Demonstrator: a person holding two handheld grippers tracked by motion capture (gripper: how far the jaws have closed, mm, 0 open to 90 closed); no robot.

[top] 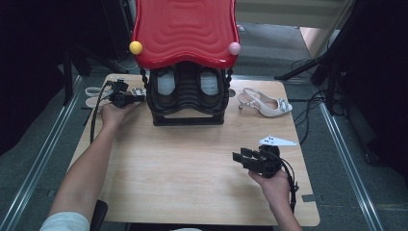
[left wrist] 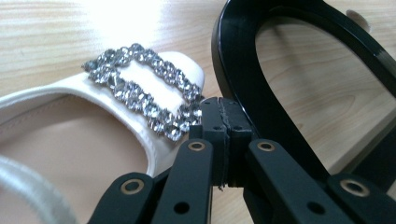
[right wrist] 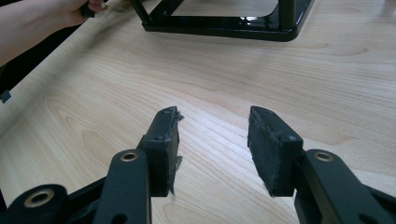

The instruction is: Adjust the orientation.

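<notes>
left gripper (left wrist: 223, 128) jaws pressed together right at the edge of the white sandal (left wrist: 93, 135), beside its rhinestone buckle (left wrist: 144, 88); pinching the strap or just touching, can't tell. sits at table's far left next to black shoe rack (top: 188, 98), probably for loading. right gripper (right wrist: 212, 140) jaws apart, empty, hovering over bare table (right wrist: 233, 70), waiting. matching sandal (top: 264, 103) lies right of rack.

The high view looks forward and down on the table (top: 192, 163), the black rack (top: 188, 103) at its far middle. The left gripper view sits very close to a shoe (left wrist: 116, 116) beside the rack (left wrist: 243, 70). The right gripper view looks low across bare table (right wrist: 224, 70) toward the rack's base (right wrist: 224, 24), which all three views share.
</notes>
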